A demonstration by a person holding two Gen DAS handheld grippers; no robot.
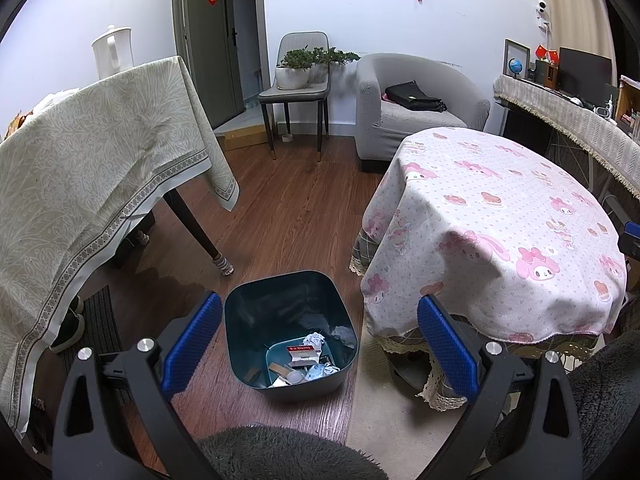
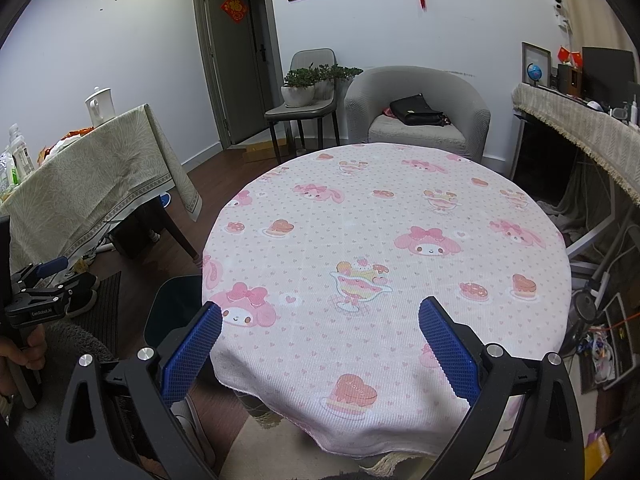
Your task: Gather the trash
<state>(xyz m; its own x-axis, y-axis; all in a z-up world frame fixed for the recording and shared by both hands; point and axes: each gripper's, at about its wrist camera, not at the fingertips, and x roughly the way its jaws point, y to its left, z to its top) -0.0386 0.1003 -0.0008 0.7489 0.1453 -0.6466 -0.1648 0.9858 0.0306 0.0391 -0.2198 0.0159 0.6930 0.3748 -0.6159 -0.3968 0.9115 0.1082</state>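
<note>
Left gripper [image 1: 319, 346]: spread wide and empty, hanging over the bin [image 1: 240, 320] on the floor.
Right gripper [image 2: 319, 346]: also spread wide and empty, hovering above the near edge of the round table [image 2: 400, 340].
Bin: dark, open-topped, on the wood floor just left of the table; it holds trash [image 1: 306, 362], namely crumpled paper, a small carton and wrappers.
Table: covered by a pink cartoon cloth; no loose trash shows on it in either view.
Step in hand: probably between a drop and the next pick, or at the end of the job, since both tools are free and the litter in sight lies in the bin.
Next move: look for leftover pieces; none is visible, so I cannot tell where the next grasp would go.
</note>
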